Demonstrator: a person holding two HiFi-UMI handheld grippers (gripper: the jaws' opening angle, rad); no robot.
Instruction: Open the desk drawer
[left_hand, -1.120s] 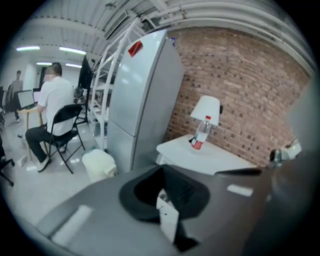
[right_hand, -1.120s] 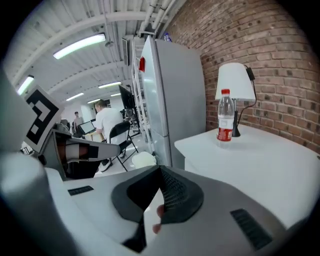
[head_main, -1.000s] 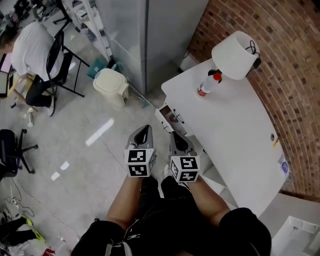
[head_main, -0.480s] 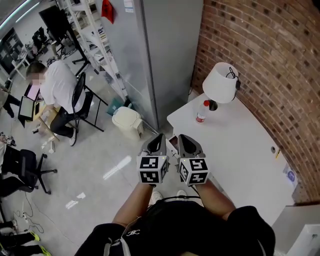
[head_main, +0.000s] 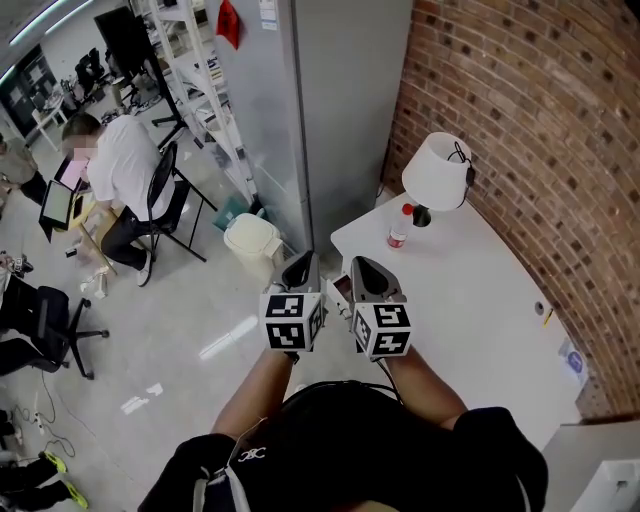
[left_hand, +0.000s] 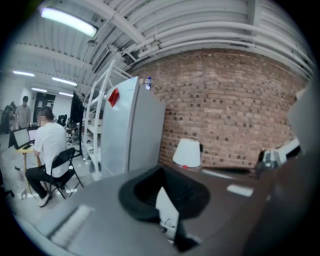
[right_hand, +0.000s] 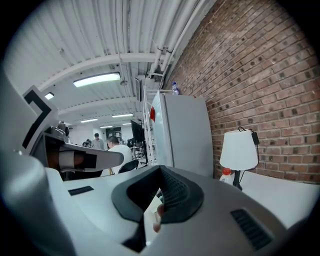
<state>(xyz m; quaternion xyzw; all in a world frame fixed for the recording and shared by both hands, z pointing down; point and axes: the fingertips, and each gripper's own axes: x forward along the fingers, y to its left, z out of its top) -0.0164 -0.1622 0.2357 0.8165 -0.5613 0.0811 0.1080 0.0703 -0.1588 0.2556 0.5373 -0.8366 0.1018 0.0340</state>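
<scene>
Head view: looking down on a left hand-held gripper and a right hand-held gripper, raised side by side in front of the body, tips forward, each drawn to a closed point. Between the two tips, a glimpse of the drawer, set at the near-left edge of the white bench. Below and just ahead of both tips, a touch nearer the right one, which is on the bench's side. Front face lying along that bench edge, so probably sliding out toward the open floor, leftward in this view. Impossible to tell how far out it stands now, most of it being hidden behind the grippers. Counted: two hand-held grippers, one drawer in sight, one lamp, one bottle beside the lamp at the bench's far end, one bin on the floor.

Left gripper view: aimed level across the room, not down. Jaws together, nothing clamped, only a pale sliver seen through the slot. No drawer in frame; lamp and brick wall ahead.

Right gripper view: likewise level, jaws closed and empty, lamp and bottle off to the right. Drawer out of frame, below. For any reach to it, probably a downward tilt needed, both grippers now looking over it.
</scene>
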